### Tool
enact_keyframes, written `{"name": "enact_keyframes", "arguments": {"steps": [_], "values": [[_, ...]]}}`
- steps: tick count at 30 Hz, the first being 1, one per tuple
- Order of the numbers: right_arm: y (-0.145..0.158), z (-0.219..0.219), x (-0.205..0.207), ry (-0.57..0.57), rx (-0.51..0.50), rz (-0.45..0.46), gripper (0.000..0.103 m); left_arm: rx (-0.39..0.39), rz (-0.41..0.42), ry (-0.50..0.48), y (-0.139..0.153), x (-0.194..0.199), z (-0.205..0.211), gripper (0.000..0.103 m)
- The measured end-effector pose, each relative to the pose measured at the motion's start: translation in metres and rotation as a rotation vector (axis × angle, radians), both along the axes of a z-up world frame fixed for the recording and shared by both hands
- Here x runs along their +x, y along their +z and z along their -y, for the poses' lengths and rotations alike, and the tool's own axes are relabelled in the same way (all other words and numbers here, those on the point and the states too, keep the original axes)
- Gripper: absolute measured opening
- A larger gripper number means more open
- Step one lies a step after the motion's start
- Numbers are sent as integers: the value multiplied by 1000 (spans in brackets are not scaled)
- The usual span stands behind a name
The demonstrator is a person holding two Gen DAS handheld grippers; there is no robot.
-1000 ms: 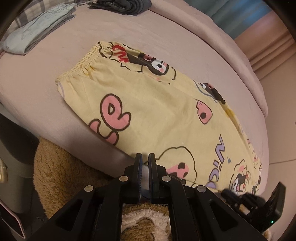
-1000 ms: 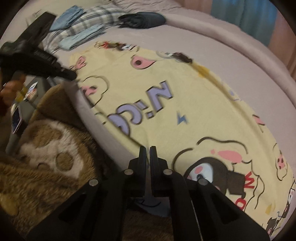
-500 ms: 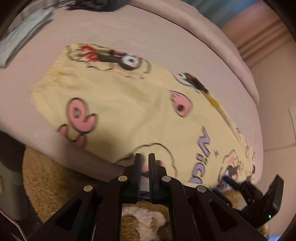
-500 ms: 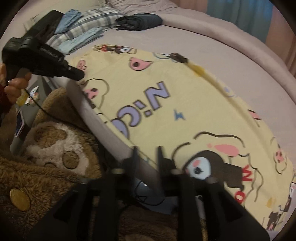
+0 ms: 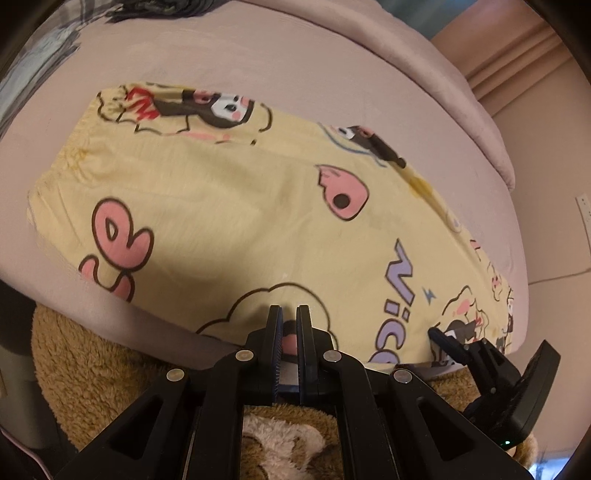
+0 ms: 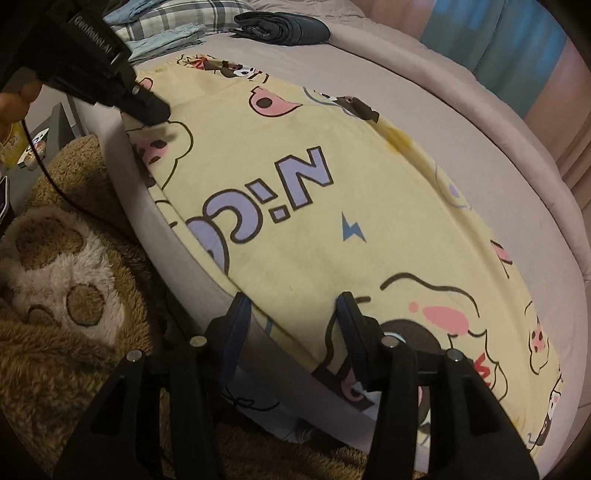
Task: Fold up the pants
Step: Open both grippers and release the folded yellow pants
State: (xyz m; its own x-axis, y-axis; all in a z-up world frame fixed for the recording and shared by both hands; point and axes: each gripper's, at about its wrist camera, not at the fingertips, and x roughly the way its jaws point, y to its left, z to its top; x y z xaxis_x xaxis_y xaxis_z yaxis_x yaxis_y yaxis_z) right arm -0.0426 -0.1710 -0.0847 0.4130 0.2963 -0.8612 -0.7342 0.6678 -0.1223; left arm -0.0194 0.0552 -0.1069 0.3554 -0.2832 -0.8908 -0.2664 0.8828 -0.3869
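Observation:
Yellow cartoon-print pants [image 5: 240, 206] [image 6: 332, 240] lie flat on the mauve bed [image 5: 258, 66], waistband at the far left and legs running right. My left gripper [image 5: 289, 308] is shut, and its tips hover over the pants' near edge by a cloud print. In the right wrist view the left gripper [image 6: 157, 110] touches that edge, and I cannot see fabric pinched in it. My right gripper [image 6: 293, 297] stands open over the near edge of the leg end, with the fabric lying between its fingers unpressed. In the left wrist view the right gripper [image 5: 443, 339] sits at the lower right.
A fluffy brown paw-print rug [image 6: 55, 295] covers the floor in front of the bed. Folded clothes, plaid [image 6: 177, 22] and dark [image 6: 284, 27], lie at the far side of the bed. A person's hand [image 6: 14, 103] holds the left gripper. A low stand with small items [image 6: 37, 147] is at the left.
My right gripper has gone from shut to open over the pants' near edge. My left gripper, still shut, has moved in over the pants' near edge.

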Motion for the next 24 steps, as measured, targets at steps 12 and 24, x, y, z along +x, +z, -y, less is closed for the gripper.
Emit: {"name": "enact_keyframes", "arguments": {"steps": [12, 24], "values": [[16, 8, 5, 7, 169, -154, 5, 7, 0, 18, 1, -3, -4, 2], [14, 3, -11, 28, 194, -225, 6, 24, 22, 15, 10, 10, -12, 2]]}}
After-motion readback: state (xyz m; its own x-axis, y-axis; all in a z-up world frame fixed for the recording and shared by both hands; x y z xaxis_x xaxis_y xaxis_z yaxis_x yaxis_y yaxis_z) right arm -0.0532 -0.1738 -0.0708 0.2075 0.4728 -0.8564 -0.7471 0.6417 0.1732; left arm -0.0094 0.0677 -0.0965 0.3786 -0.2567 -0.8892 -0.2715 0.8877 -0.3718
